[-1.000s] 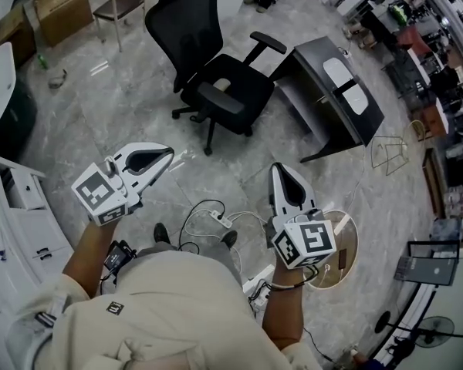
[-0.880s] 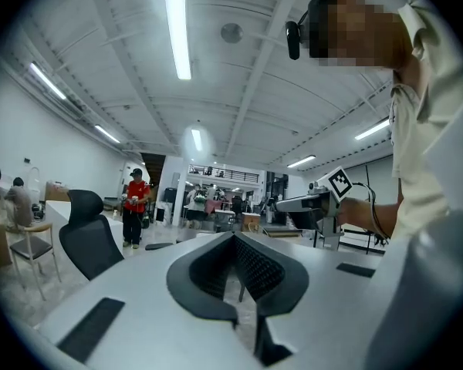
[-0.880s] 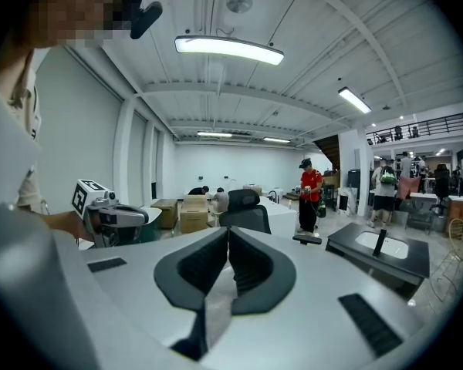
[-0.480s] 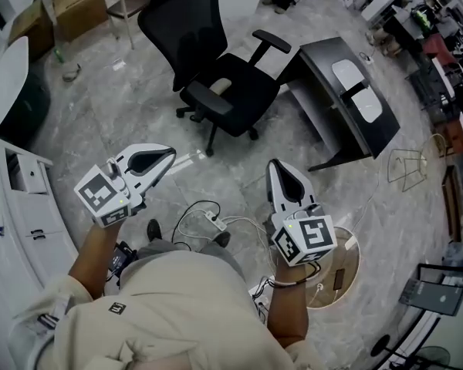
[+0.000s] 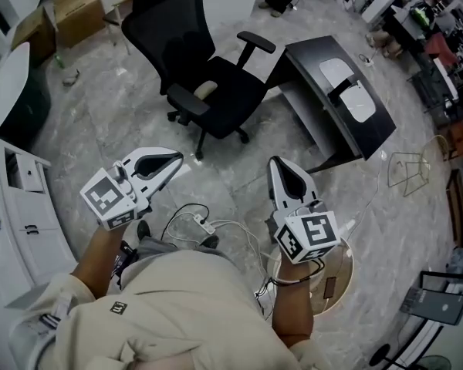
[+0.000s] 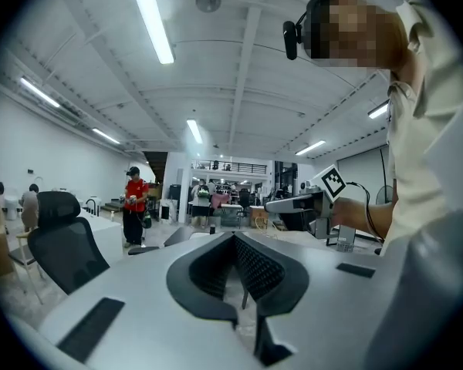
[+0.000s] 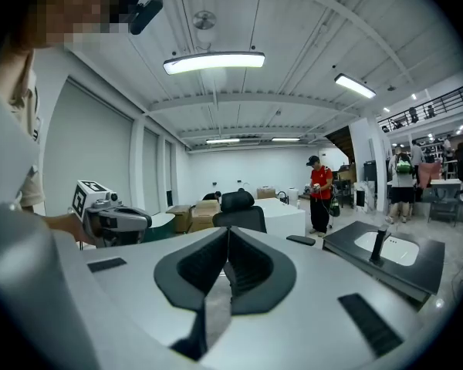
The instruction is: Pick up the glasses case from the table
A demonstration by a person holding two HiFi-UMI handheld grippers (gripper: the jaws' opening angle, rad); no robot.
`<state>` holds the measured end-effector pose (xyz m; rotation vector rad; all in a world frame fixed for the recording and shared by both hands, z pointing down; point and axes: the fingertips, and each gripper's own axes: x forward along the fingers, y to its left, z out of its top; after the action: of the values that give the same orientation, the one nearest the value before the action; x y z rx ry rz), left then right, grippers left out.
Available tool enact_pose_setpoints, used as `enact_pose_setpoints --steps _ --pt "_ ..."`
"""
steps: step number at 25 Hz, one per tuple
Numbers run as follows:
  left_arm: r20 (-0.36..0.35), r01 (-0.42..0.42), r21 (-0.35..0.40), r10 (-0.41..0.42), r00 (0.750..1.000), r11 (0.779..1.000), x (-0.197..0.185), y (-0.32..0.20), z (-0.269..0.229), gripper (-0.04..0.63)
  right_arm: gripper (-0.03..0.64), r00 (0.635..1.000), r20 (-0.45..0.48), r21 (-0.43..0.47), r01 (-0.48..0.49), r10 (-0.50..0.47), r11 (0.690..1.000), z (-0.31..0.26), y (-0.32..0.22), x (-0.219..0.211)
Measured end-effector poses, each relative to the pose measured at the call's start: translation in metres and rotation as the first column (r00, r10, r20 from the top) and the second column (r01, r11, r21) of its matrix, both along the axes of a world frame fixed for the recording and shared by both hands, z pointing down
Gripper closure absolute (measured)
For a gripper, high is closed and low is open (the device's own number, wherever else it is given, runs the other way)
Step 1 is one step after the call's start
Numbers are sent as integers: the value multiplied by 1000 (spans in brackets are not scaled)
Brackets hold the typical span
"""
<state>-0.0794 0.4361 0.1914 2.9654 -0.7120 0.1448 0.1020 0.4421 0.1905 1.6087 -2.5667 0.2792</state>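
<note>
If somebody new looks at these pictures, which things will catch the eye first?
Two white tools stand out first: the left gripper and the right gripper, both shut and empty, held over the marble floor. Beyond them stand a black office chair at the top centre and a dark table to its right.

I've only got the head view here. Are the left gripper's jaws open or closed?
Observer: In the left gripper view, the left gripper has its jaws together, with nothing between them.
Operator: And the right one?
Observer: The right gripper looks the same in its own view: jaws together, empty.
Operator: Is anyone ahead of me?
Observer: Yes. The right gripper view shows a person in a red top standing beyond the office chair.
</note>
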Motion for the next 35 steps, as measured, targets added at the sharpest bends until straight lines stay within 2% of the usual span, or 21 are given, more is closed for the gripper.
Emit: enact_pose_setpoints --steps 9,17,22,26,30,35 --pt "41 6 -9 -6 999 1000 47 4 9 581 592 999 47 -20 -12 13 1000 23 9 52" --pt "45 -82 -10 83 996 997 83 -29 10 581 592 992 55 -42 -115 117 992 29 -1 93" --pt "31 -157 -17 157 987 988 97 -74 17 581 592 980 37 -53 -195 197 979 37 -22 106" --pt "13 -242 -11 242 970 970 98 -124 17 581 592 951 47 -73 -303 307 950 44 -52 107" --pt "6 -288 -3 288 958 958 80 -185 7 581 592 934 52 -94 -349 354 933 45 -95 83" --pt "4 -293 -23 293 956 956 50 -259 6 581 592 924 42 -120 -373 380 920 44 -154 54"
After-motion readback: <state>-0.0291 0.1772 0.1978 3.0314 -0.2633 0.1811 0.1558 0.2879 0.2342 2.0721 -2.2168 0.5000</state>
